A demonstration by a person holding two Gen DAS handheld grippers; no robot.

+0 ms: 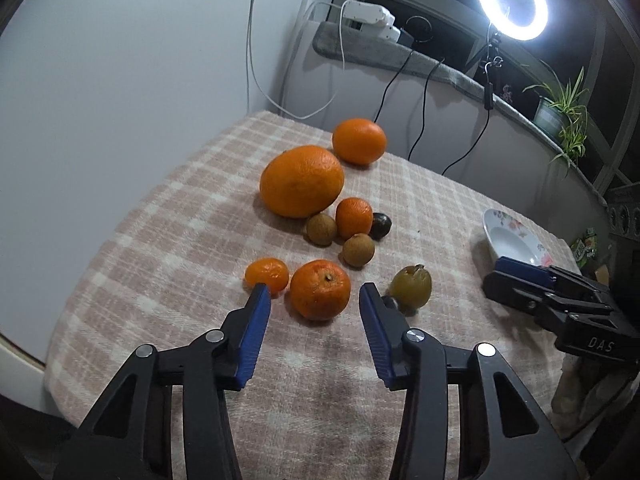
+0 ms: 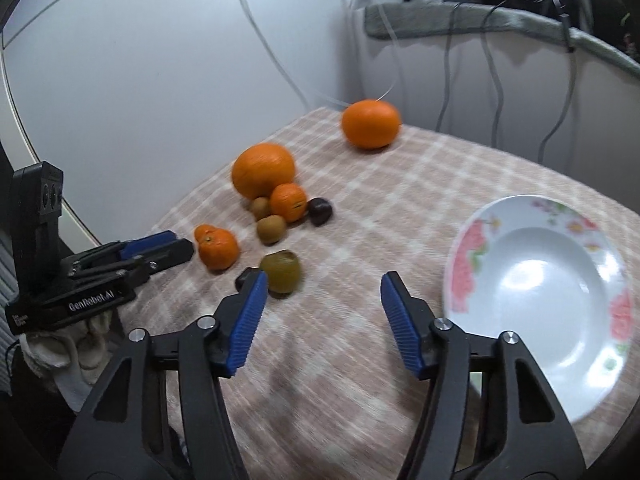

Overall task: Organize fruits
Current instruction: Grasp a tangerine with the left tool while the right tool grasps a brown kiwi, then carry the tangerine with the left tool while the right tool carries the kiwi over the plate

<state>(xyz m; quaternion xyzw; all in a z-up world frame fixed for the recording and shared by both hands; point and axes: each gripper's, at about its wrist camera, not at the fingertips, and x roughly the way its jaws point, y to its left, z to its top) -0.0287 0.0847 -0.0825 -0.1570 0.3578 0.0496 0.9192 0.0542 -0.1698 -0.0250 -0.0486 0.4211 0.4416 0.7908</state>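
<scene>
Mandarin sits stem-up on the checked cloth of the table, in the near row of the fruit scatter; a smaller mandarin lies just beside it on the left, a yellow-green fruit near on the right. Behind: two brown longan-like fruits, another small mandarin, one dark round fruit, then a large orange and a second orange at the far edge. Left hand-held gripper straddles the near mandarin, jaws parted, pads clear of the peel on both sides, nothing gripped. Judgement: the step is the pick of this mandarin. The left pad tip overlaps the smaller mandarin in this view, so contact there is possible; better to shift slightly right before closing, or it rolls. Seat the pads at the fruit's widest girth, close gently, since the peel is soft and the fruit round, and lift straight up. Right hand-held gripper also stands open and empty over bare cloth, between the yellow-green fruit and the flowered plate. The plate is empty, well apart on the right, the likely destination; the right-wrist view is blurred.
</scene>
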